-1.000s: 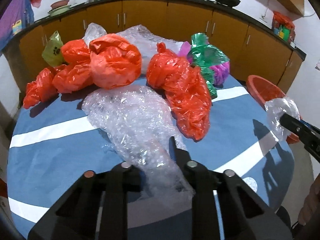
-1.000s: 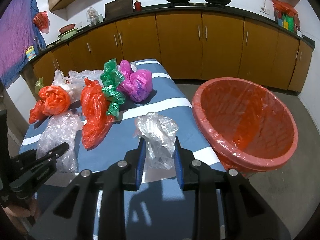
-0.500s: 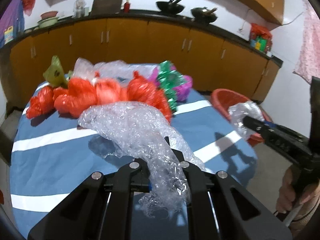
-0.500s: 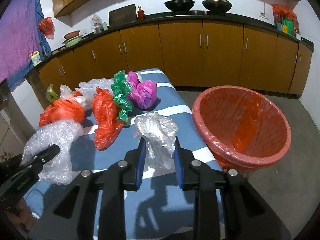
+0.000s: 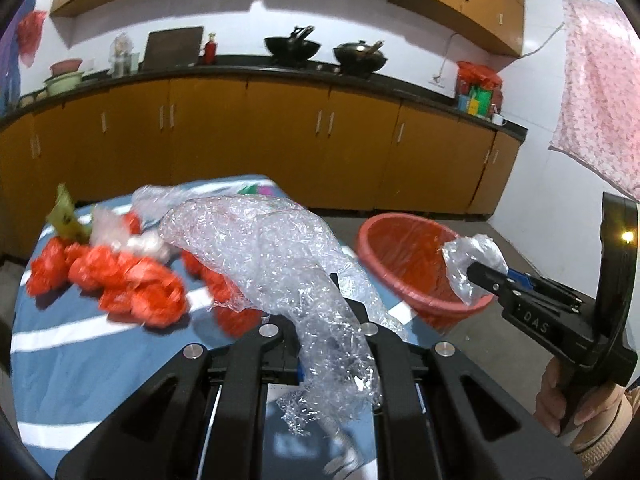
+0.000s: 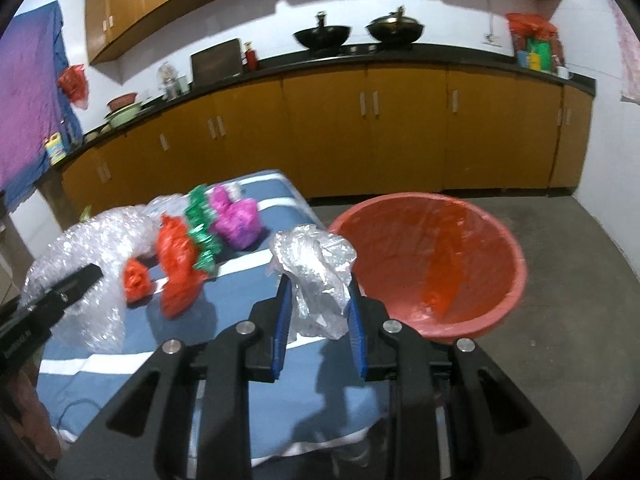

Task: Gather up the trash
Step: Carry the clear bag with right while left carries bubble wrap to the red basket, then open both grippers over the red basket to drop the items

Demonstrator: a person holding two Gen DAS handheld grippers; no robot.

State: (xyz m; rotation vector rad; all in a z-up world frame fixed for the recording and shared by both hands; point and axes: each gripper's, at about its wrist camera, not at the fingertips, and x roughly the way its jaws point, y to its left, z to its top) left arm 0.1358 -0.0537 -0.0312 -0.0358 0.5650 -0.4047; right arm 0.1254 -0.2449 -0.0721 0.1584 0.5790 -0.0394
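My left gripper [image 5: 320, 320] is clamped on bubble wrap [image 5: 272, 248]; the sheet arches up out of the fingers, off the table [image 5: 72, 360], and a crumpled tail hangs below them. In the right wrist view the same wrap [image 6: 100, 248] shows at the left, with one black left finger lying across it.

My right gripper [image 6: 318, 312] pinches a clear bag [image 6: 316, 268] between its blue pads [image 6: 282, 320]; the fingers stand a little apart with the wad bunched between them. From the left view the bag [image 5: 468, 260] hangs at the fingertip, over the near rim of the tub [image 5: 408, 264]. My hand [image 5: 568, 396] grips the handle at the lower right.

The tub [image 6: 432, 264] is red, lined with clear film, and sits on the concrete floor just beside the table's right edge. I cannot tell what lies inside beyond a red streak.

On the blue striped table, near its middle and left side: a heap of red bags [image 5: 120, 280], blurred. From the right view I log one long red bag [image 6: 178, 268], a green bag [image 6: 200, 228] touching it, and a magenta bag [image 6: 236, 220] beyond, toward the far edge. A yellow-green scrap [image 5: 66, 216] sticks up at the far left.

Beyond the table: brown cabinets [image 6: 360, 120] under a dark counter, with two woks [image 6: 352, 34] on top.
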